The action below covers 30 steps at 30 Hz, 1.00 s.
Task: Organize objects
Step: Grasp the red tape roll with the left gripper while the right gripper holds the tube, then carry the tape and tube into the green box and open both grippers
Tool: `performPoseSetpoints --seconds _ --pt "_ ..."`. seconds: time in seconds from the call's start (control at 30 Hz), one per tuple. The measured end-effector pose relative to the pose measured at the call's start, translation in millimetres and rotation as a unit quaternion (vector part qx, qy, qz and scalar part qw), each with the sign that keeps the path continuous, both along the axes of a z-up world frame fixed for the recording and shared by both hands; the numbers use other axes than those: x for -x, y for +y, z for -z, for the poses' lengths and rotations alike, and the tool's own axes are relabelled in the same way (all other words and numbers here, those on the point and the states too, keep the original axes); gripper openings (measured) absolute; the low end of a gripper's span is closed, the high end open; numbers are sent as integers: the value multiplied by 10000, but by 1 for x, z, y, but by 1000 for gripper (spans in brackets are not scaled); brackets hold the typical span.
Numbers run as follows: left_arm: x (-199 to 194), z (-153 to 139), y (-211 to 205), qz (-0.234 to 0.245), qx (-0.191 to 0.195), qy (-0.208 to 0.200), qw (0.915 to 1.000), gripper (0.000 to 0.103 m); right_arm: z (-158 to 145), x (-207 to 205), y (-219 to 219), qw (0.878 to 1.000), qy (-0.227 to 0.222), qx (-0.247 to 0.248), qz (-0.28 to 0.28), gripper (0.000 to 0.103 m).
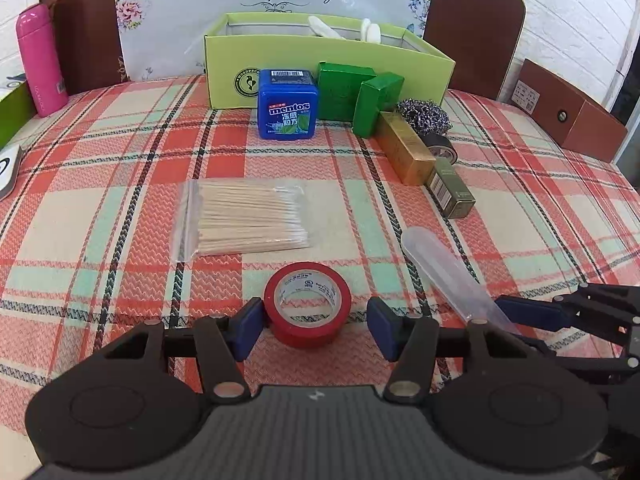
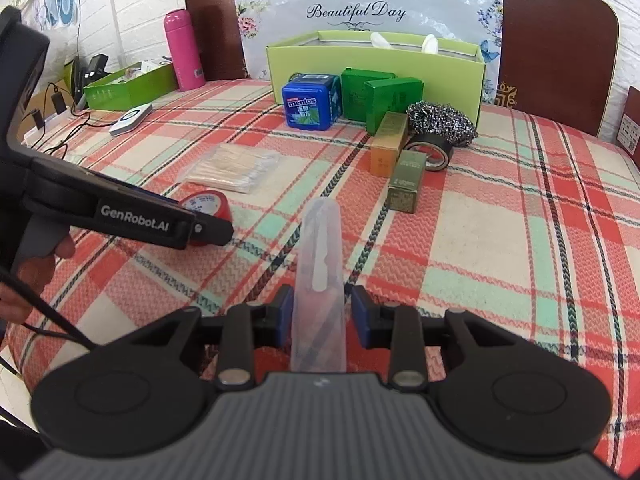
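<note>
A red tape roll (image 1: 307,304) lies on the plaid tablecloth between the open pads of my left gripper (image 1: 316,326); the left pad touches it, the right pad stands apart. The roll also shows in the right wrist view (image 2: 208,206) behind the left gripper's body. A clear plastic case (image 2: 319,284) lies between the open pads of my right gripper (image 2: 319,316), with small gaps on both sides. It also shows in the left wrist view (image 1: 448,276). A light green open box (image 1: 328,64) stands at the back.
In front of the box stand a blue mentos tub (image 1: 289,106), two green boxes (image 1: 366,98), a gold box (image 1: 404,150), an olive box (image 1: 450,192), steel wool (image 1: 426,116) and black tape (image 2: 432,152). A cotton swab bag (image 1: 248,220) lies mid-table. A pink bottle (image 1: 40,60) stands far left.
</note>
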<state>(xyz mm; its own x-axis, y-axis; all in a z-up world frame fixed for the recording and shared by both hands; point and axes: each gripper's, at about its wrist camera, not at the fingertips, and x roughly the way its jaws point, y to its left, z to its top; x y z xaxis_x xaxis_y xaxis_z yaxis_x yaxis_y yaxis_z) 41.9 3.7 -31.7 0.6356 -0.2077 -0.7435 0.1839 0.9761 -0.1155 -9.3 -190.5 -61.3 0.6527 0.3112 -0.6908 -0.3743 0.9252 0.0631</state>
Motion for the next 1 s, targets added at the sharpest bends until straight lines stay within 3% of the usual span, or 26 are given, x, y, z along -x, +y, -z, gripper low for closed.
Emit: performPoseSetpoints --seconds 0.23,0.3,0.33,0.53,0.8,1.0 --pt "-4 1 0 14 40 -6 10000 61 2 -3 4 10000 24 37 20 33" --pt "-4 1 -1 5 -32 -37 10000 53 3 -3 5 10000 33 39 31 33" --pt "-4 1 -2 -18 -86 -57 9999 49 2 -3 5 10000 23 56 35 28" --pt "-3 -7 1 14 83 -81 9999 49 -5 -5 1 9999 38 -168 8 27" --pt "-19 -61 7 164 356 -767 9963 49 -53 -27 -16 9964 -444 -721 -9 27" --pt "-55 -101 8 84 439 -1360 9897 49 -91 -74 -28 9912 -1070 -747 231 27"
